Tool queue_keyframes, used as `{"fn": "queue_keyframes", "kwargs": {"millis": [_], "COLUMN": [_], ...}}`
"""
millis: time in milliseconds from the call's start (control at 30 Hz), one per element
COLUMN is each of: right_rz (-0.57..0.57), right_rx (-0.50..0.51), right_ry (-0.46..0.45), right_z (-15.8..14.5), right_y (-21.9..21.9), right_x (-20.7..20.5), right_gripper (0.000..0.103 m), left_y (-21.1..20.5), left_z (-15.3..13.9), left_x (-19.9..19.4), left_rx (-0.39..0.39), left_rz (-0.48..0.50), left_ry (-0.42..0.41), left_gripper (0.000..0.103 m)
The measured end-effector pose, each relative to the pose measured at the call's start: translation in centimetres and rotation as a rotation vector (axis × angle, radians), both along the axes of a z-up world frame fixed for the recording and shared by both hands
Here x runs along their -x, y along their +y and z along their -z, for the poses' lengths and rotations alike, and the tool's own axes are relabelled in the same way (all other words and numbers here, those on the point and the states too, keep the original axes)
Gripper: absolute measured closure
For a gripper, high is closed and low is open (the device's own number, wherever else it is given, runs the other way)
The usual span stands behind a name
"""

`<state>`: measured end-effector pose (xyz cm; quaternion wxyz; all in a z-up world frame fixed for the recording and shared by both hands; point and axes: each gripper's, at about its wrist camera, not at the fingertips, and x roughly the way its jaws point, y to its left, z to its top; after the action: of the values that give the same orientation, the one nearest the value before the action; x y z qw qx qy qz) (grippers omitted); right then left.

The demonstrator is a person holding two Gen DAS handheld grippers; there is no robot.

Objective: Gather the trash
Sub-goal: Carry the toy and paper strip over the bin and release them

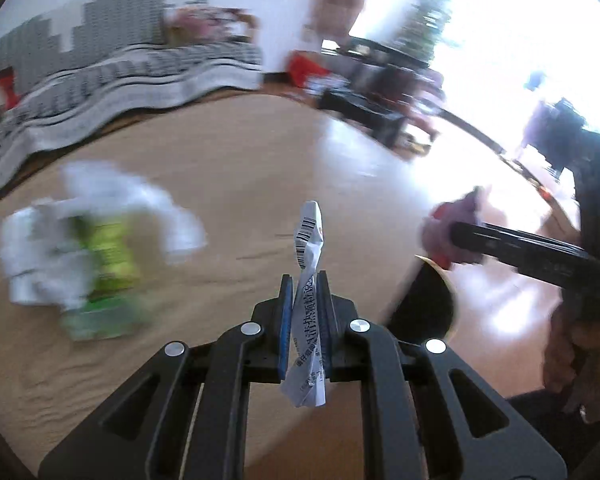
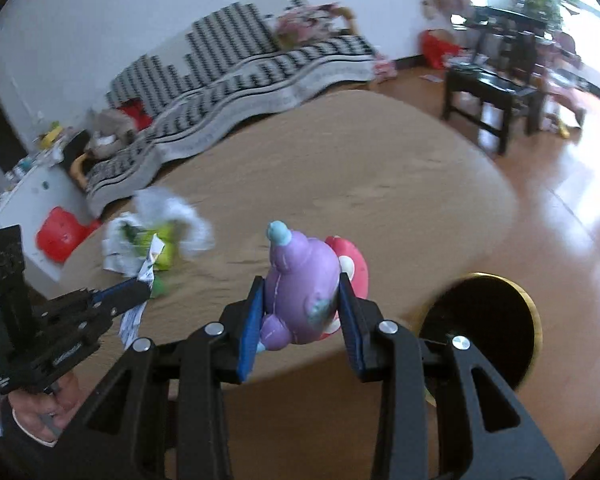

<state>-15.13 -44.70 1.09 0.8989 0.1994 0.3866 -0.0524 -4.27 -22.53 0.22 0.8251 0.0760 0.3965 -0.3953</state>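
crumpled printed paper (image 1: 309, 280), squishy purple toy (image 2: 300, 292)

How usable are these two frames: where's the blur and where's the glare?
Left wrist: the trash pile is smeared by motion, the window corner is blown out, but the wrapper in the left claw is sharp. Right wrist: the pile is blurred, glare lies on the floor, and the toy is crisp.

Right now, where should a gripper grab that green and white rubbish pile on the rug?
Pinch a raised white fold on the trash pile, coming from above. It lies crumpled and loose on the rug, so its flat edges give little to catch. Blur hides finer detail.
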Motion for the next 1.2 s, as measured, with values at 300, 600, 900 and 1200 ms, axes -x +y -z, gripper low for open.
{"fn": "queue_keyframes", "kwargs": {"millis": [300, 600, 900, 1200], "right_rz": [0.198, 0.289, 0.291, 0.311], "right_rx": [-0.013, -0.09, -0.111, -0.141], "right_ry": [0.049, 0.122, 0.132, 0.143], "right_z": [1.4, 3.7, 4.1, 4.8], "right_y": [-10.4, -16.2, -15.9, -16.3], "right_x": [6.1, 7.2, 6.6, 6.8], "right_gripper": [0.067, 0.067, 0.066, 0.066], "left_y": [-14.0, -19.6, -21.3, -21.5], "left_z": [5.8, 9.6, 10.3, 10.1], "left_x": [4.2, 3.7, 3.4, 3.6], "left_rx": [0.0, -0.06, -0.05, -0.047], "left_rz": [0.238, 0.246, 0.251, 0.262], "left_ry": [0.141, 0.147, 0.181, 0.153], "left_gripper": [0.092, 0.092, 0.092, 0.092]}}
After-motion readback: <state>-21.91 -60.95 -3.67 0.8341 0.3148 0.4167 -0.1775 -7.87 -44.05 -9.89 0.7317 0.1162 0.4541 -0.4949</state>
